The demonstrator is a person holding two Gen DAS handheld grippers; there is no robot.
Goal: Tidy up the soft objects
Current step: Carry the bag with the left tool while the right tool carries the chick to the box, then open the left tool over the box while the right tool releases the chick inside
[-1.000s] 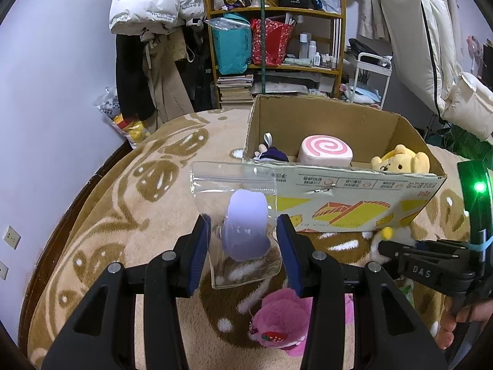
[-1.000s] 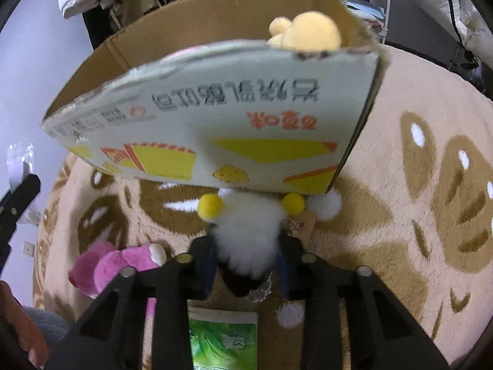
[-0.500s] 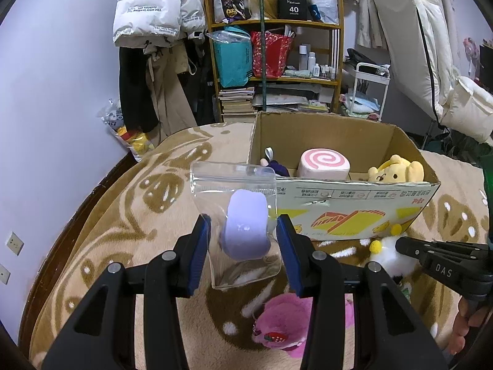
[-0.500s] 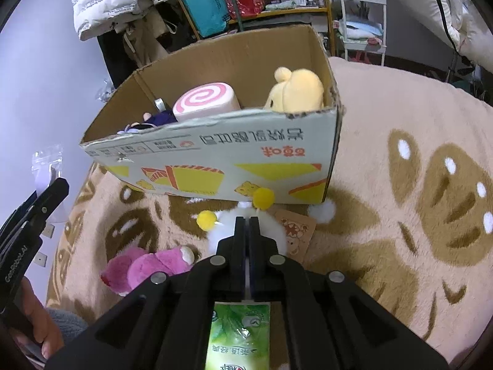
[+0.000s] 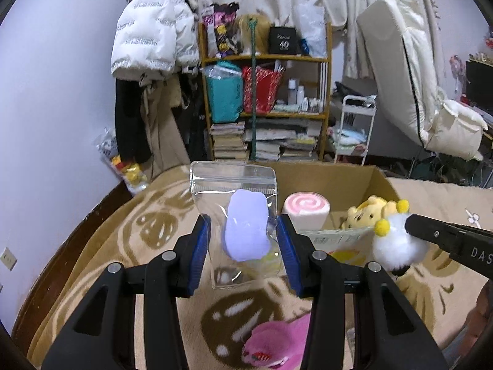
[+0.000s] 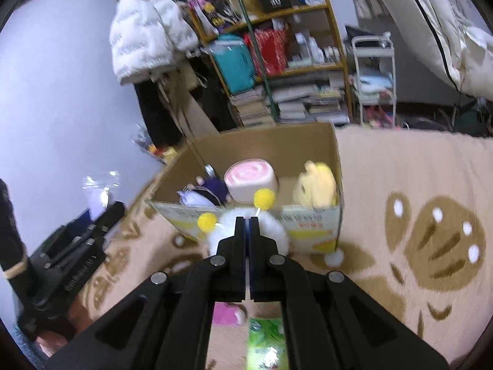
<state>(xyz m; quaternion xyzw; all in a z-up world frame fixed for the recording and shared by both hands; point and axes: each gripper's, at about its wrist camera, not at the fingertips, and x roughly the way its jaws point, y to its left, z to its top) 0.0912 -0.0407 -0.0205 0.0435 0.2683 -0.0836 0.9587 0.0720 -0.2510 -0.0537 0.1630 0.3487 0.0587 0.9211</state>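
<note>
Both grippers have risen toward the cardboard box (image 6: 308, 151): the right gripper (image 6: 246, 220), jaws pinched nearly shut on the white pompom toy (image 5: 397, 246), a light, squashy thing, hangs just before the box's front wall. The left gripper (image 5: 245, 240) clasps the slippery clear pouch (image 5: 237, 203) across its padded middle. "DAS" and "40" are legible.

White pompom toy (image 5: 397, 248) with yellow bobbles, pink-swirled roll plush (image 5: 306, 208), brown-patterned beige rug (image 6: 416, 215).
</note>
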